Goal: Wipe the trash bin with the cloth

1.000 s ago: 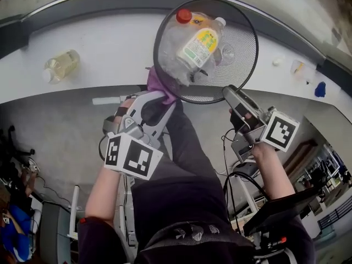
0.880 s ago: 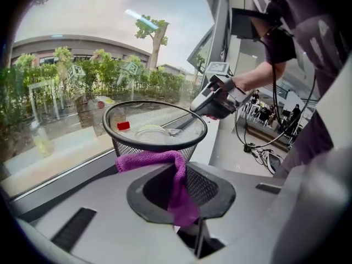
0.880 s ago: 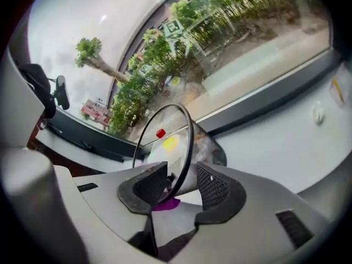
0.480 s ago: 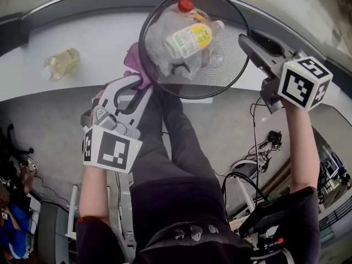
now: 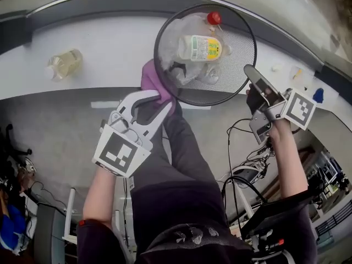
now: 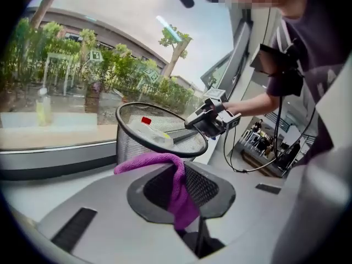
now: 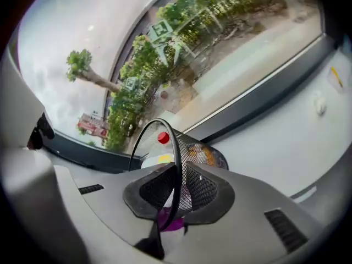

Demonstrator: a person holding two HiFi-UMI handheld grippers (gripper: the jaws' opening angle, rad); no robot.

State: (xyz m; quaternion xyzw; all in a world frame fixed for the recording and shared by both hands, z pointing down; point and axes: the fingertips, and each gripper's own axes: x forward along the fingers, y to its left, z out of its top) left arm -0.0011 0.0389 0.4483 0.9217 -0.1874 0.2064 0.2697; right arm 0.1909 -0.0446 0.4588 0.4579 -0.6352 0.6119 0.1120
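White counter (image 5: 110, 48), stray bottle (image 5: 64, 64), bottle-filled trash bin (image 5: 239, 51): our left gripper (image 5: 165, 99) holds the purple cloth (image 5: 151, 78) clamped against its wall as the jaws of our right gripper (image 5: 250, 70) are closing on its rim.

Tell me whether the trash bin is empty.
No, the trash bin holds plastic bottles, one with a red cap.

Bright daylight, soft shadows, fisheye edges dark and warped.

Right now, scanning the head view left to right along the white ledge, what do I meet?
Yellowish bottle → purple cloth → trash bin → right tongs, closing with the bin's rim between them → small blue object.
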